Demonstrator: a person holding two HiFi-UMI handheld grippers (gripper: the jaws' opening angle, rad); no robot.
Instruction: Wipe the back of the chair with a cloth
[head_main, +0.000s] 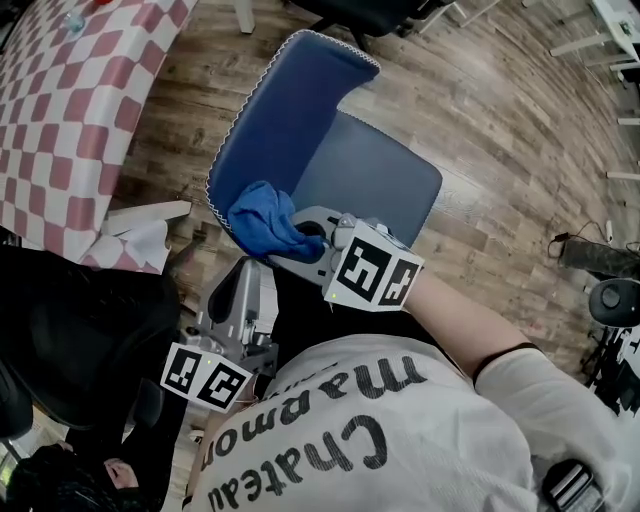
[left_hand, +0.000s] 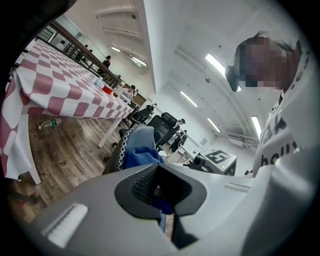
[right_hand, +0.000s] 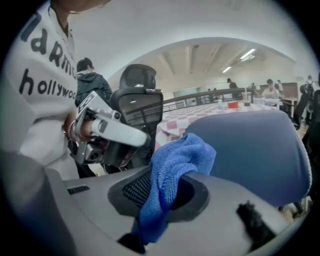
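The blue chair's back (head_main: 280, 110) stands in the middle of the head view, with its seat (head_main: 375, 180) beyond it. A blue cloth (head_main: 262, 222) is bunched against the lower part of the back. My right gripper (head_main: 300, 232) is shut on the cloth. In the right gripper view the cloth (right_hand: 175, 160) hangs from the jaws of the right gripper (right_hand: 160, 195), and the chair back (right_hand: 255, 145) is just to its right. My left gripper (head_main: 243, 268) sits lower left, near the back's bottom edge, jaws together and holding nothing. The left gripper view shows that gripper (left_hand: 162, 192), the cloth (left_hand: 141, 156) and the chair back (left_hand: 131, 142).
A red-and-white checked table (head_main: 70, 110) stands at the left. A black office chair (head_main: 80, 340) is at the lower left. White table legs and cables (head_main: 590, 255) lie at the right, over wooden floor. A bottle (left_hand: 50, 125) lies under the table.
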